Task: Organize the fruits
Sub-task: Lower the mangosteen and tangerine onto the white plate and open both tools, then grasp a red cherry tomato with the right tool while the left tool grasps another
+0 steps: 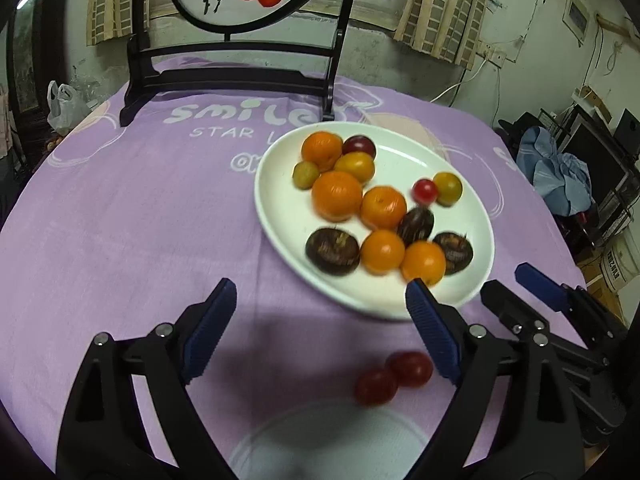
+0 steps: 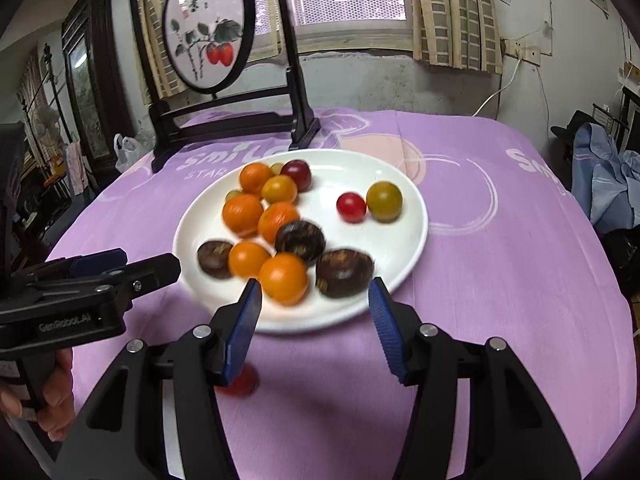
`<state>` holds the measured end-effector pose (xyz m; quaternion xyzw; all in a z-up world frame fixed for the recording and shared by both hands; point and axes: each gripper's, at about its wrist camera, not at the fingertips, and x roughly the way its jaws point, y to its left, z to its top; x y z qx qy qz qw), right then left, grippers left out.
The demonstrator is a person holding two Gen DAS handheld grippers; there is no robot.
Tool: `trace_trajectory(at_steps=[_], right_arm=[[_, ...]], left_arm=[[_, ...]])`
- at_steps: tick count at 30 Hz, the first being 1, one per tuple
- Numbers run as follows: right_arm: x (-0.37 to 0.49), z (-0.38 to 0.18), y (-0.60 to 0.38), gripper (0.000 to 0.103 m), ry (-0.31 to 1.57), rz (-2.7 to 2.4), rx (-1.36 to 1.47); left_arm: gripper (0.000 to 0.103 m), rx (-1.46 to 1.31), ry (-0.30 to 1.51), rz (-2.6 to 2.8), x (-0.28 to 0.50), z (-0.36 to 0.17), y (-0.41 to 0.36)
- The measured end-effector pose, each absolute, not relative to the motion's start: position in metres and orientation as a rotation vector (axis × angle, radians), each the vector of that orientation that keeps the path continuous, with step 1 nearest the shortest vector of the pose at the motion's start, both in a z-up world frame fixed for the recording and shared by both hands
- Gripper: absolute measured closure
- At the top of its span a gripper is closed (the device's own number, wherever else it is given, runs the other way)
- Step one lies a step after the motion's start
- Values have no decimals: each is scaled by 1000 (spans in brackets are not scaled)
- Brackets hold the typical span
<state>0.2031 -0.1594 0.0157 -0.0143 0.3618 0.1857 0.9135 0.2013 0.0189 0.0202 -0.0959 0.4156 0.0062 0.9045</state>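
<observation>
A white plate point(image 1: 276, 204) point(image 2: 404, 240) on the purple cloth holds several oranges point(image 1: 337, 196) point(image 2: 283, 278), dark brown round fruits point(image 1: 332, 251) point(image 2: 345, 273), yellow-green tomatoes point(image 1: 448, 188) point(image 2: 384, 201) and a red cherry tomato point(image 1: 425, 191) point(image 2: 351, 207). Two red cherry tomatoes point(image 1: 394, 378) lie on the cloth near me; one shows in the right wrist view point(image 2: 240, 384). My left gripper point(image 1: 320, 304) is open and empty in front of the plate. My right gripper point(image 2: 316, 300) is open and empty at the plate's near rim, and shows in the left wrist view point(image 1: 516, 284).
A black-framed painted screen point(image 1: 240, 76) point(image 2: 224, 120) stands at the table's far side. A pale round dish point(image 1: 332, 440) lies just below my left gripper. A white plastic bag point(image 1: 64, 104) sits off the left edge. Clutter and blue cloth point(image 1: 560, 172) lie right of the table.
</observation>
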Motion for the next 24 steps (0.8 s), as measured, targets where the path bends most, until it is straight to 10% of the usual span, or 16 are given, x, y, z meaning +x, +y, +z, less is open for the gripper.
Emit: trace_trajectory(at_steps=[24], right_arm=[[169,-40,-113,46,898,431,-202]], left_arm=[[14,-145,857,63,133,-1,45]])
